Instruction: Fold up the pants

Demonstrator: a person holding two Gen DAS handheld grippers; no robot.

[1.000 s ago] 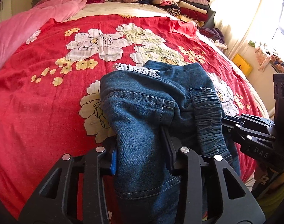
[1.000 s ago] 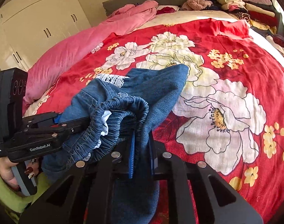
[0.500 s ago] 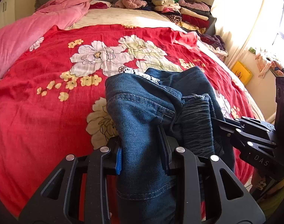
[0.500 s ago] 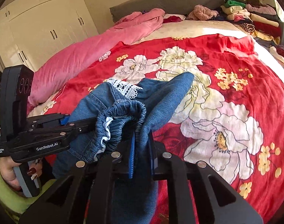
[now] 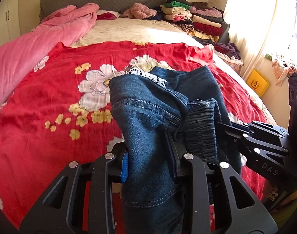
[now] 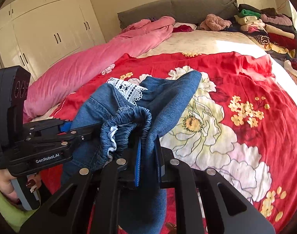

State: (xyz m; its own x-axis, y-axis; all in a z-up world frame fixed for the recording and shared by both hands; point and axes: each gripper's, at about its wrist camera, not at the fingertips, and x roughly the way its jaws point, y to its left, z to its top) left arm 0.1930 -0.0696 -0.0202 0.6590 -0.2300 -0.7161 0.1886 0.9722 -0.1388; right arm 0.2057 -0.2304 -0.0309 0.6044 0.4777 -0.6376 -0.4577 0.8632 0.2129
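Blue denim pants (image 5: 148, 113) with an elastic waistband and a white lace trim (image 5: 148, 75) hang bunched between both grippers, above the red floral bedspread (image 5: 50, 101). My left gripper (image 5: 148, 161) is shut on a thick fold of the denim. My right gripper (image 6: 148, 158) is shut on another fold of the pants (image 6: 164, 105), just beside the gathered waistband (image 6: 128, 120). The right gripper also shows at the right of the left wrist view (image 5: 222, 125). The left gripper also shows at the left of the right wrist view (image 6: 78, 129). The two grippers are close together.
A pink duvet (image 5: 31, 46) lies along the bed's left side. Stacks of folded clothes (image 5: 191, 21) sit at the far right by the grey headboard (image 6: 177, 9). White wardrobes (image 6: 47, 31) stand to the left. A window and a yellow box (image 5: 258, 82) are at the right.
Both grippers have lifted the pants higher and tilted up, so more of the headboard and room shows. The grips on the denim are unchanged.
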